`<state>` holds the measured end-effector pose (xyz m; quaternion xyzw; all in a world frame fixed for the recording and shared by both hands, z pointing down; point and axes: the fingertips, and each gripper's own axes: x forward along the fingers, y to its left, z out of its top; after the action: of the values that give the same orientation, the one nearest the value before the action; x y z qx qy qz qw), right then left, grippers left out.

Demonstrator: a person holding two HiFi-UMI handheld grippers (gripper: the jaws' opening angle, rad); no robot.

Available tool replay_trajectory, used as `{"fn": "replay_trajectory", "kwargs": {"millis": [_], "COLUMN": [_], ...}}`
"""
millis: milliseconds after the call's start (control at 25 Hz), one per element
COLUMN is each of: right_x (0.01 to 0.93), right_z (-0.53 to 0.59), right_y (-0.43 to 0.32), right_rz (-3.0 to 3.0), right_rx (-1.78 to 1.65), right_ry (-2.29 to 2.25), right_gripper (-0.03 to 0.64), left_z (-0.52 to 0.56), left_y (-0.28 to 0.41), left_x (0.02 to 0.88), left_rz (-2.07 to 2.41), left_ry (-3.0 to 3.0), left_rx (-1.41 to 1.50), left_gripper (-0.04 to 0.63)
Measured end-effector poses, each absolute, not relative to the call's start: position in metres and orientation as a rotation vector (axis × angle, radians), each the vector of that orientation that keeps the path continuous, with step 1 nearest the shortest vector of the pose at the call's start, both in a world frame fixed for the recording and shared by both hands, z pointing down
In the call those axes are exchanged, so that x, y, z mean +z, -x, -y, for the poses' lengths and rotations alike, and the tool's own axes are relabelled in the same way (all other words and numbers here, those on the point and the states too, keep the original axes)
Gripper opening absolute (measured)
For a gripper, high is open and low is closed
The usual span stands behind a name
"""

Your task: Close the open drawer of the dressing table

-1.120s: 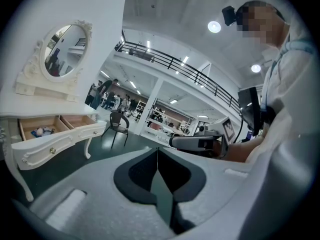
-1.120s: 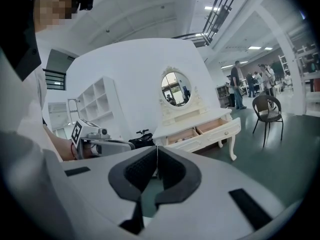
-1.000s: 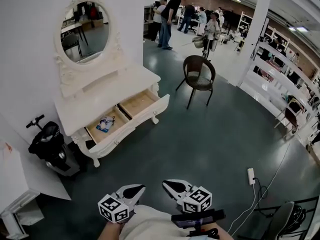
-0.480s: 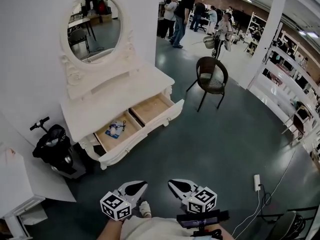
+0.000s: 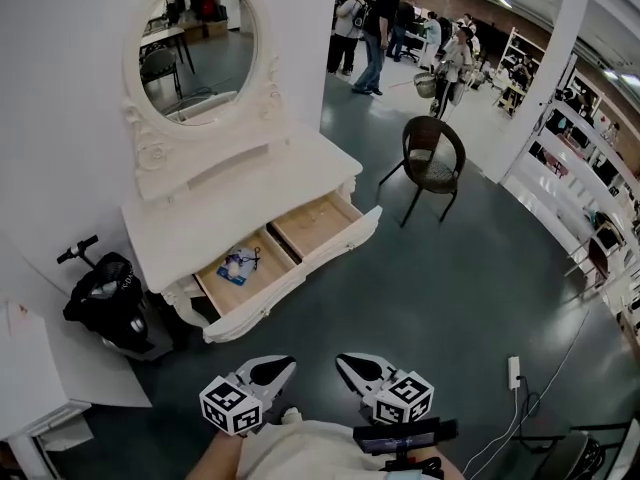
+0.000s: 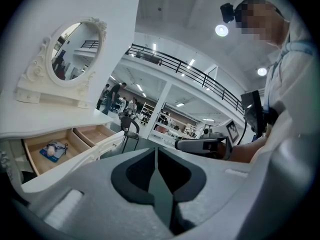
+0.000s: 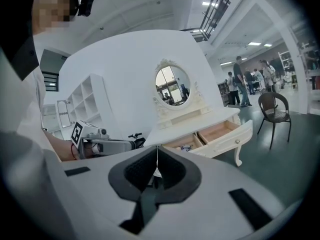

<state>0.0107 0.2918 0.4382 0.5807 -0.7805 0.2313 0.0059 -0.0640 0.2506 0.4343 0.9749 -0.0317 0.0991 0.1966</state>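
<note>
The white carved dressing table [image 5: 225,223] stands against the wall under its oval, scroll-framed mirror [image 5: 197,43]. Its wide drawer [image 5: 300,230] juts out from the front, with bare wood inside and a curved white face. Well before the table, the left gripper [image 5: 272,370] and right gripper [image 5: 355,370] have their smooth jaws pressed together, empty.

Dressing table [image 5: 200,223]: now larger and nearer in my head view than a second ago, shifted rightward. Open drawer [image 5: 320,265]: gap to my left gripper [image 5: 283,364] and right gripper [image 5: 346,362] is shorter, though well apart. Chair [image 5: 433,158]: drifts right likewise.
</note>
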Motion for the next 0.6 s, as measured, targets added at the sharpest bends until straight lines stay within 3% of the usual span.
{"fn": "replay_trajectory", "kwargs": {"millis": [600], "right_x": [0.438], "right_z": [-0.220], "right_y": [-0.056], "right_rz": [2.482], "right_rx": [0.732], "right_ry": [-1.708], "right_gripper": [0.016], "left_z": [-0.185], "left_y": [0.031], "left_x": [0.441], "left_rz": [0.298], "left_ry": [-2.676], "left_rx": [0.215], "left_gripper": [0.011]}}
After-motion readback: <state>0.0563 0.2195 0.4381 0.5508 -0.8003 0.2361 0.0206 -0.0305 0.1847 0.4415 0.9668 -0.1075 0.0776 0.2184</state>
